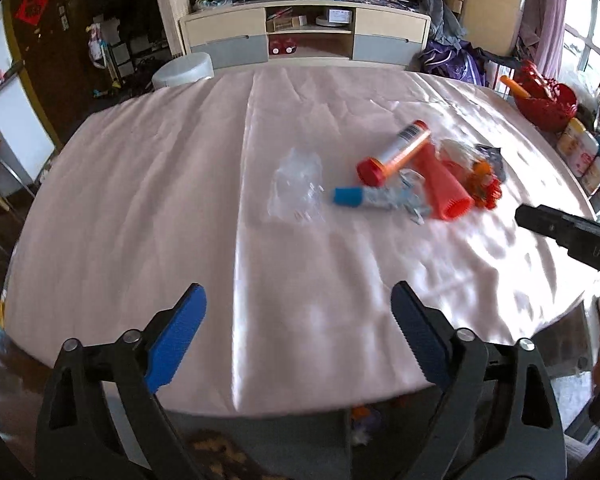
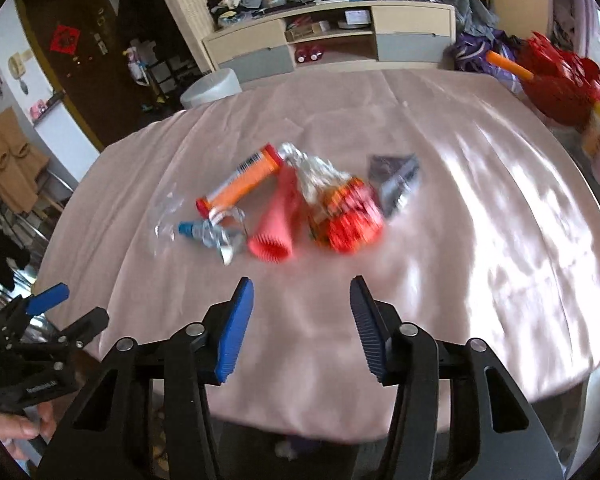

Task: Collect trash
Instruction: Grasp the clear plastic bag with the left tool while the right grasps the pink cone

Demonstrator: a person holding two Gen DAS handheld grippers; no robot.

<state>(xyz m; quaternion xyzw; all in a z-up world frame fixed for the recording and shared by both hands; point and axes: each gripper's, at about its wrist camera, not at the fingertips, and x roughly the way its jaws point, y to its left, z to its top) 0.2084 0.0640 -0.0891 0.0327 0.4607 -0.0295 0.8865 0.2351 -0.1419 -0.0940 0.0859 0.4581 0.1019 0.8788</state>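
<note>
A heap of trash lies on the pink-clothed table (image 1: 140, 200). It holds an orange tube with a red cap (image 1: 400, 152) (image 2: 240, 184), a coral ribbed cone (image 1: 444, 188) (image 2: 276, 224), a small blue-capped tube (image 1: 364, 197) (image 2: 204, 232), a clear plastic wrapper (image 1: 296, 188) (image 2: 166, 216), a red-orange snack wrapper (image 1: 486, 184) (image 2: 348, 216) and a dark foil packet (image 2: 396, 180). My left gripper (image 1: 297, 286) hovers open and empty over the near table edge, short of the heap. My right gripper (image 2: 301, 280) is open too, with nothing between its pads, just short of the cone and the snack wrapper.
A red basket (image 1: 544, 100) (image 2: 560, 84) and some jars (image 1: 580, 148) stand at the table's right side. Behind the table are a grey round stool (image 1: 184, 68) and a low cabinet (image 1: 304, 32). A hand (image 2: 16, 432) holds the left gripper (image 2: 72, 308) at lower left.
</note>
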